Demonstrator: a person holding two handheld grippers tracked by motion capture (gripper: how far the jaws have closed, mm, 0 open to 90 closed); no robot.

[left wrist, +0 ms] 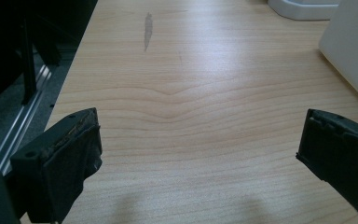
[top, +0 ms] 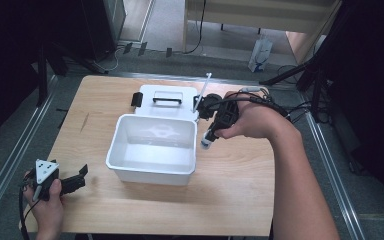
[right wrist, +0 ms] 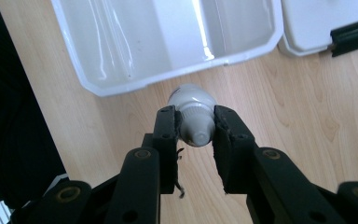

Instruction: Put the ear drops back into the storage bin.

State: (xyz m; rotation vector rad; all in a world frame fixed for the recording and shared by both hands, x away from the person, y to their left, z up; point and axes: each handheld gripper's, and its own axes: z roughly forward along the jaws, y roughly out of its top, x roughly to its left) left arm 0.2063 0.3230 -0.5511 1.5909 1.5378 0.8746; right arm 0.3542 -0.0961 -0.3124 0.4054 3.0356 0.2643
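A small white bottle with a ribbed neck is clamped between the jaws of my right gripper. In the high view that gripper holds the bottle just off the right rim of an open white bin, above the wooden table. The bin's inside looks empty. Its white lid, with a black handle, lies flat behind it. My left gripper rests near the table's front left corner, open, with bare wood between its jaws.
The bin's wall stands to the right in front of the left gripper. A black latch sits on the lid. Metal rails run along both table sides. Cables and stands crowd the floor at the back right.
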